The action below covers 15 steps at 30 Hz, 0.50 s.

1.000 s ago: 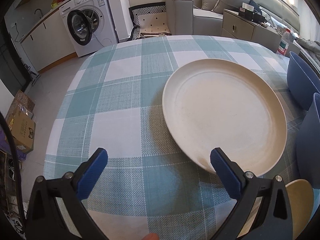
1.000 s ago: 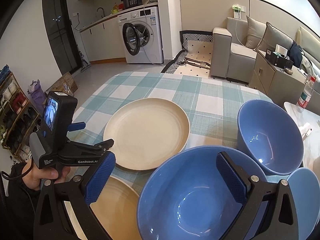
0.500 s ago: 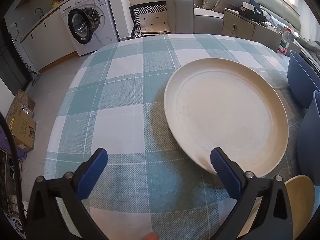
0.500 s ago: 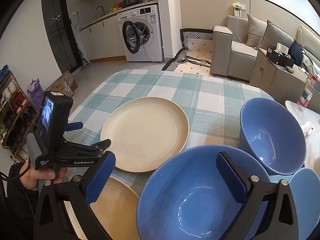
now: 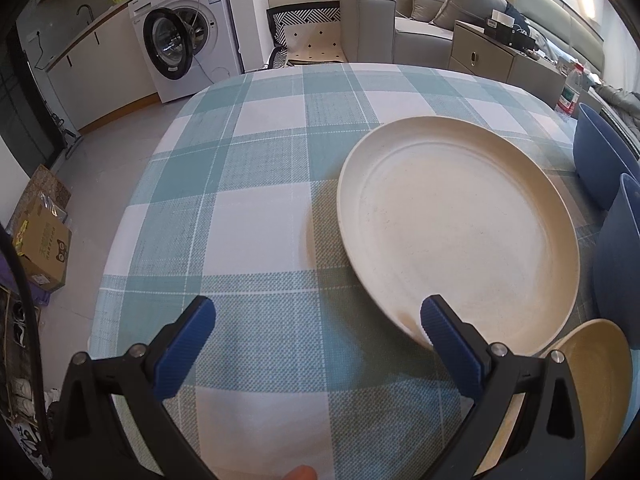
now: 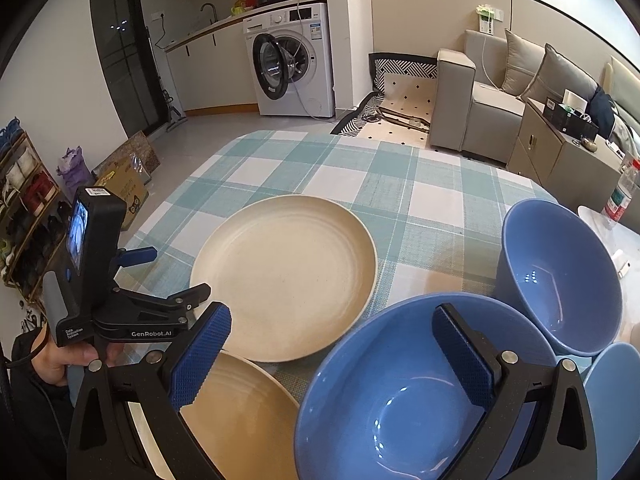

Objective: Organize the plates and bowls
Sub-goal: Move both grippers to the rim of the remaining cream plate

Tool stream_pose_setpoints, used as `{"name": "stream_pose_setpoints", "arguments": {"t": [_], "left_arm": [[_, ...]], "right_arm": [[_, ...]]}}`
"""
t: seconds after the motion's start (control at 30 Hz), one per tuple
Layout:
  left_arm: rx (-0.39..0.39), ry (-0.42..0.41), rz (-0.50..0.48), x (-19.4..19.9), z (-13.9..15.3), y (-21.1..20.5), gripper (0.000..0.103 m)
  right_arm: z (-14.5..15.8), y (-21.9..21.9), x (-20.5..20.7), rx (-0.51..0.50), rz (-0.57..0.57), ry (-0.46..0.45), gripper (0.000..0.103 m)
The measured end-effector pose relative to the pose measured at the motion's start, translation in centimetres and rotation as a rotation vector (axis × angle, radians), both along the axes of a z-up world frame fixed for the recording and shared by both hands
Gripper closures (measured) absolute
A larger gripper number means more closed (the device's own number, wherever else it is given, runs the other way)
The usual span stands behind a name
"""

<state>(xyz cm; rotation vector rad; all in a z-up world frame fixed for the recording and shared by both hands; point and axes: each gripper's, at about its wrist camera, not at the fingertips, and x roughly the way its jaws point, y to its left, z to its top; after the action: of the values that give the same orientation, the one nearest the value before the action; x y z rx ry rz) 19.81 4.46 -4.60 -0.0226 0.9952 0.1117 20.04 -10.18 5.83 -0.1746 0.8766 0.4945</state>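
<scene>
The left gripper [image 5: 318,344] is spread wide with nothing between its blue pads. It hangs low over the checked tablecloth [image 5: 248,216]. Its right pad sits just at the near edge of the big cream plate [image 5: 456,224]; you cannot tell if it touches. Most of the plate lies ahead and to the right of this gripper. A second, darker cream plate [image 5: 592,364] peeks out at the bottom right, just beside the big one.

The right gripper [image 6: 332,354] is also spread wide and holds nothing. Right under and in front of it sits a big blue bowl [image 6: 400,400]. Its right pad is over the bowl's inside, and its left pad is over the darker cream plate [image 6: 236,412], which lies to the left of the bowl. At the bottom right corner is the edge of a lighter blue bowl [image 6: 612,392].

A bit farther, the big cream plate [image 6: 284,276] lies flat in the middle of the table. To its right, another blue bowl [image 6: 560,276] stands behind the near one.

On the left, a hand [image 6: 76,360] holds the other gripper. Its side reads "GenRobot.AI", and a small label reads "Data Acquisition System".

Far back stands a white washing machine [image 6: 292,68] with its door open. Its labels are too small to read. A gray sofa [image 6: 496,96] is on the right.
</scene>
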Motion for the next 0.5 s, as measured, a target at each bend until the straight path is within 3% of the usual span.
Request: {"name": "stream_pose_setpoints", "arguments": {"t": [0.5], "left_arm": [[-0.028, -0.008, 0.014, -1.4, -0.4, 1.6, 0.000]], "right_arm": [[-1.1, 3.2, 0.0, -0.029, 0.037, 0.021, 0.001]]}}
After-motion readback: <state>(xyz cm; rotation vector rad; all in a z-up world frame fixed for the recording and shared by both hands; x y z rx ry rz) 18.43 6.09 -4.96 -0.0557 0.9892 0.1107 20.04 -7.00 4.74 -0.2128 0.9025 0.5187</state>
